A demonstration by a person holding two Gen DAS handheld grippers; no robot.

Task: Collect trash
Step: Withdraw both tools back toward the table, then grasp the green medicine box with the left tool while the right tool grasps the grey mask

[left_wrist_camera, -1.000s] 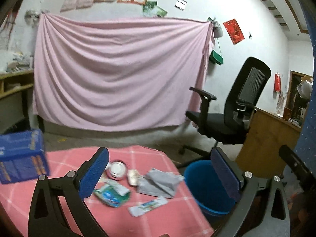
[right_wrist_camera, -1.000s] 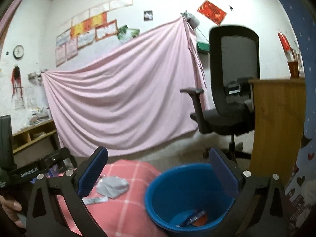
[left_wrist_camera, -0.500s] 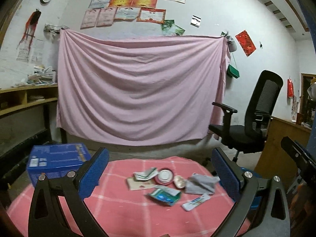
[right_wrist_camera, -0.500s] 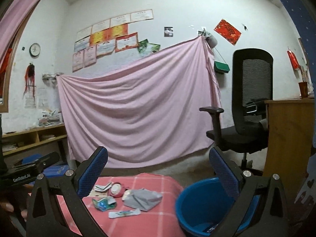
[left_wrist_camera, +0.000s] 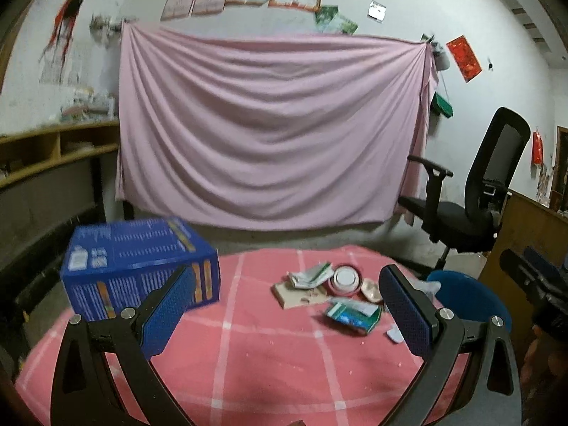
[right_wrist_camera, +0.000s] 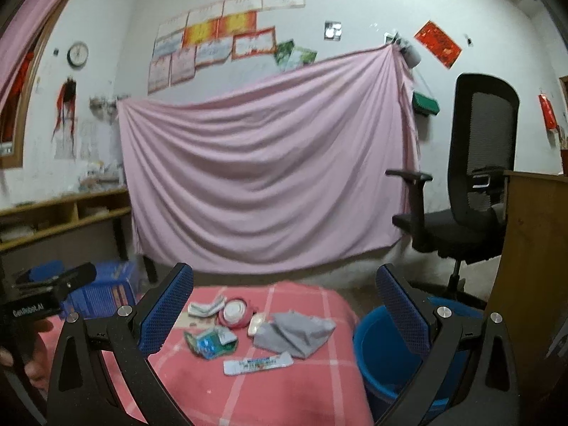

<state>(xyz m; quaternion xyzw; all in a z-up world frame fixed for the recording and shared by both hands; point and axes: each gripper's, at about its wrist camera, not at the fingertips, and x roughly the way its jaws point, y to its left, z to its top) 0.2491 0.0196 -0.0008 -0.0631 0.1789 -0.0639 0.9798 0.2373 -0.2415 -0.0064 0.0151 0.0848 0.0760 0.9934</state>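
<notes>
Pink checked cloth covers the table (left_wrist_camera: 269, 365), and I read it as the work surface: all the trash sits on its far right part, close to the blue bucket (right_wrist_camera: 376, 351) just off the table's right edge, so each drop is a short carry. Blue box (left_wrist_camera: 138, 266) stands far left, well apart from the litter; I don't count it as trash. Pile, biggest first: grey crumpled wrapper (right_wrist_camera: 294, 332) nearest the bucket, flat cardboard piece (left_wrist_camera: 300, 293), green-blue carton (right_wrist_camera: 209, 344), folded white papers (right_wrist_camera: 206, 308), round red-rimmed lid (right_wrist_camera: 234, 314), long printed sachet (right_wrist_camera: 257, 361) lying alone on the near side, small pale piece (right_wrist_camera: 256, 322) touching the wrapper's left edge. Left gripper (left_wrist_camera: 284, 316) fingers spread wide, nothing between them, hovering above the cloth. Right gripper (right_wrist_camera: 284, 314) likewise spread and empty, framing pile and bucket together. My guess: lining up the next pick; the sachet or wrapper looks easiest.
</notes>
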